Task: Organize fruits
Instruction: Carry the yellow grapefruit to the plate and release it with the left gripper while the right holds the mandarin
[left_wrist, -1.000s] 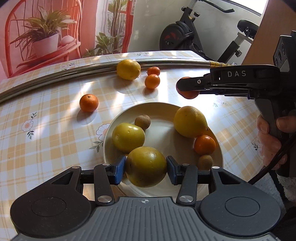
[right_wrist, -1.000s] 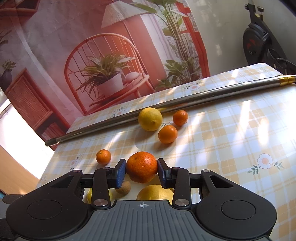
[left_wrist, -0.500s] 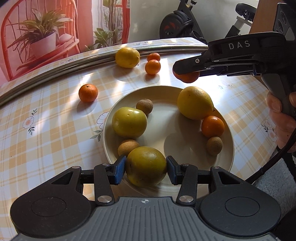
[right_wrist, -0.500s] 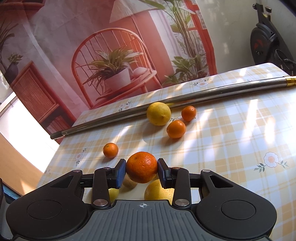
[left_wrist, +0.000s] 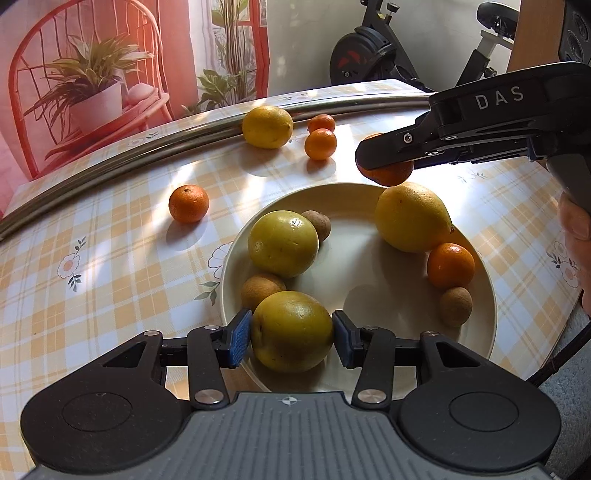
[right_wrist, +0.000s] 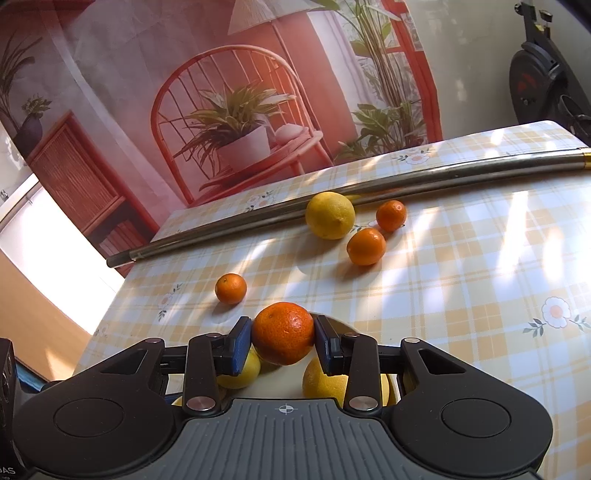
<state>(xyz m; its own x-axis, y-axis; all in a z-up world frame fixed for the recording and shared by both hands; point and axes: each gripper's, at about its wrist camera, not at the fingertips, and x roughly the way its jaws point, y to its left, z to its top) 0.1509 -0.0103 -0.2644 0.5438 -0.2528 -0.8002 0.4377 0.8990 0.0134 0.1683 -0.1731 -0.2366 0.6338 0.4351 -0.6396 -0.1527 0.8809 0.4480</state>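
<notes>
Jaws of the left gripper (left_wrist: 291, 334) clamp a yellow-green citrus (left_wrist: 291, 330) over the near rim of the plate (left_wrist: 480, 332); those of the right gripper (right_wrist: 282, 341) clamp a mandarin (right_wrist: 283, 332) above the plate's far rim, mid-table.

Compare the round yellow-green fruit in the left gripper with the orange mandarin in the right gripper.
Colour: the round yellow-green fruit is dull yellow-green; the orange mandarin is bright orange.
Size: the yellow-green fruit looks clearly bigger and spreads the left gripper wider; the mandarin sits in the narrower right gripper.
Place: the yellow-green fruit is over the near part of the cream plate; the mandarin hangs over its far rim.
Shared: both are roundish and clamped between blue pads.
</notes>
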